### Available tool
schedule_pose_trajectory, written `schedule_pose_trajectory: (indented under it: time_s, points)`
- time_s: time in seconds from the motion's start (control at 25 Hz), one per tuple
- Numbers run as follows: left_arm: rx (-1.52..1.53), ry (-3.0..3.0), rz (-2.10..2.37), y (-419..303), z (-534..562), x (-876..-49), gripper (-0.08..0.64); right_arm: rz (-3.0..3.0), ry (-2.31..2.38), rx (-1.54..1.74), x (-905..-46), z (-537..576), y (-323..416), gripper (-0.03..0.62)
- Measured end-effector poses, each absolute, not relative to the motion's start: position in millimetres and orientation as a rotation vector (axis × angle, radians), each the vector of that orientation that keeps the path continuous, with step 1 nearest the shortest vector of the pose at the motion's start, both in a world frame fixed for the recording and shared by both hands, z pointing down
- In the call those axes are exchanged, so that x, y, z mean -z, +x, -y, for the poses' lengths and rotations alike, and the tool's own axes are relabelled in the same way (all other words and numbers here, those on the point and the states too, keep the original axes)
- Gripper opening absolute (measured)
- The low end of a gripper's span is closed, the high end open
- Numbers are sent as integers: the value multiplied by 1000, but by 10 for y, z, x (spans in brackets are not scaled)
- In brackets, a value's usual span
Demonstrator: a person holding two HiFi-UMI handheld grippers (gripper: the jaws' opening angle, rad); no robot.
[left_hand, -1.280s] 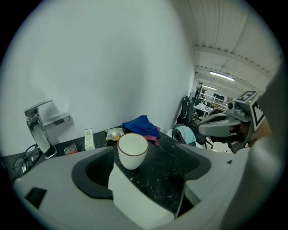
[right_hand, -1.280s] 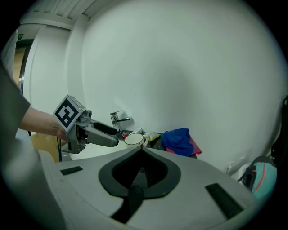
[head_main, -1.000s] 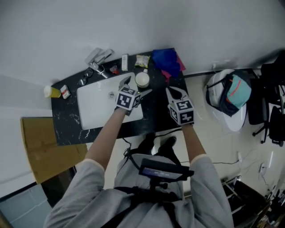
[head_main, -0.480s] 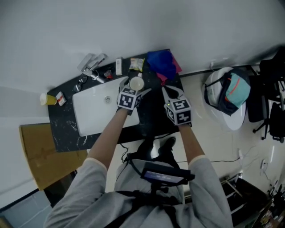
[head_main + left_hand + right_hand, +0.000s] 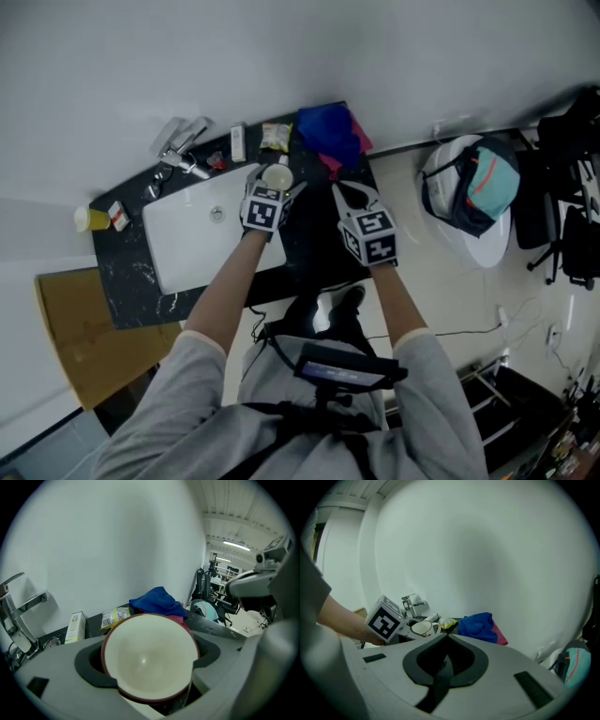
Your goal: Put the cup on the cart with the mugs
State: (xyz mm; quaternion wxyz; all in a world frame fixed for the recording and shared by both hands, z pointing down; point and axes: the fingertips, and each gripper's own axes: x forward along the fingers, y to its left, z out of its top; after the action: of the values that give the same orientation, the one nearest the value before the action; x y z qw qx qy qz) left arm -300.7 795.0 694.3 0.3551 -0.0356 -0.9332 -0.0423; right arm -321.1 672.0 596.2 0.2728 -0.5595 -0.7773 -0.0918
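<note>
A cream cup with a dark red rim (image 5: 277, 174) stands on the black counter (image 5: 314, 246), just right of the sink. In the left gripper view the cup (image 5: 149, 656) fills the gap between the jaws. My left gripper (image 5: 277, 184) (image 5: 151, 667) has just been closing, and its pads sit against the cup's sides. My right gripper (image 5: 349, 193) (image 5: 446, 638) hovers over the counter to the right of the cup, shut with nothing in it. From the right gripper view the cup (image 5: 423, 628) shows its handle, beside the left marker cube (image 5: 384, 619).
A white sink (image 5: 192, 239) with a chrome faucet (image 5: 178, 150) lies left of the cup. A blue cloth (image 5: 328, 131), a snack packet (image 5: 276, 137) and a small box (image 5: 237, 142) line the wall. A cardboard box (image 5: 84, 328) and a bag (image 5: 473, 192) stand on the floor.
My left gripper has moved forward and down to the cup, which now sits between its jaws instead of ahead of them. The right gripper has kept its place.
</note>
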Motion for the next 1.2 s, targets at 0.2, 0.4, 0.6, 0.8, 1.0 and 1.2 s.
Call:
schedule_pose_trajectory:
  time_s: [0.2, 0.4, 0.6, 0.8, 1.0, 1.2]
  points:
    - [97, -100, 2432, -3026, -7954, -6930, 434, 2093, -1504, 246, -5975, -6719, -3222, -2]
    - [101, -85, 2428, -3012, -7957, -6903, 433, 2081, -1516, 246, -5989, -6726, -3187, -2]
    - [80, -52, 2451, -2952, -7935, -6677, 433, 2081, -1529, 246, -5955, -6701, -3160, -2]
    - [73, 11, 2490, -2822, -7800, -6185, 433, 2115, -1537, 212, -5744, -6550, -3102, -2]
    - [-3, 109, 2523, -2675, -7573, -5752, 433, 2189, -1538, 172, -5439, -6305, -2969, -2]
    - [-81, 246, 2538, -2718, -7267, -5479, 433, 2261, -1492, 126, -5294, -6057, -2905, -2]
